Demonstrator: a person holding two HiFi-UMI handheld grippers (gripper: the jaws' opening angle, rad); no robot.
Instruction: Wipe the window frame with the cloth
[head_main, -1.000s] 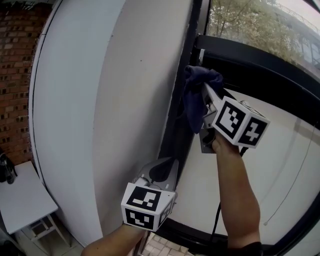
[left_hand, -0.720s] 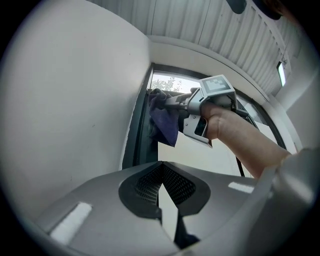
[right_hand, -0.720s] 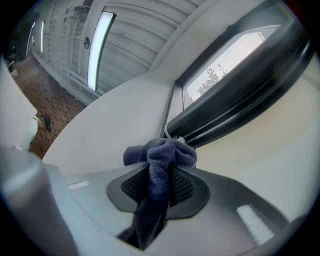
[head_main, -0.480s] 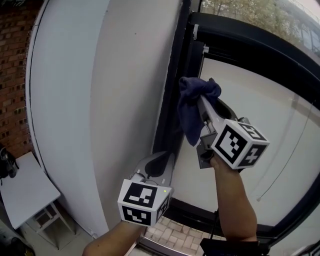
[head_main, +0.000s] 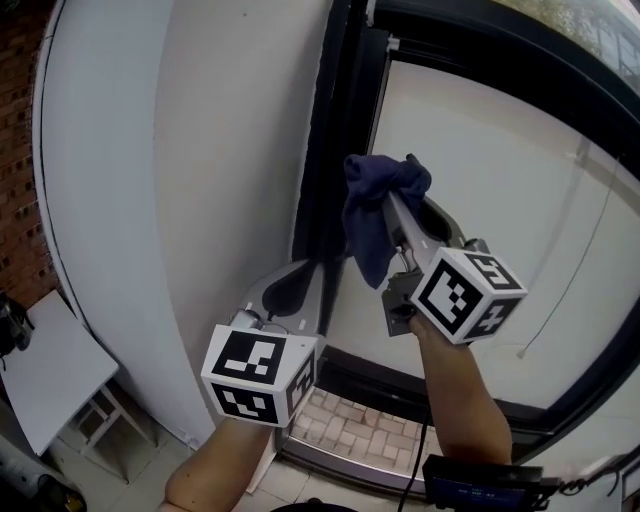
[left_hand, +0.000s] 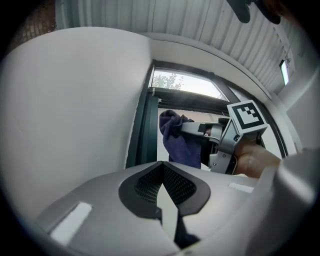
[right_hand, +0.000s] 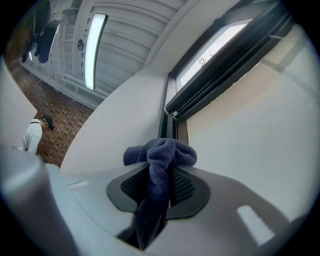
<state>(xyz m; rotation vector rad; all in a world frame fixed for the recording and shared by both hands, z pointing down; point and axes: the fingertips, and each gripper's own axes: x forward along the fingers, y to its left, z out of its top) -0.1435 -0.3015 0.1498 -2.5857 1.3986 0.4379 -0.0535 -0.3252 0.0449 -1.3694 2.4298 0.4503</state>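
- Since a second ago, you've brought the cloth (head_main: 372, 215) down the window frame (head_main: 318, 150), away from its top corner.
- Your left gripper (head_main: 318, 268) waits low against the frame's foot, jaws together on nothing, probably just kept clear.
- Your right gripper (right_hand: 159, 172) is clamped on the cloth. The bunched end pokes past the tips, so fabric rather than metal should meet the dark upright.
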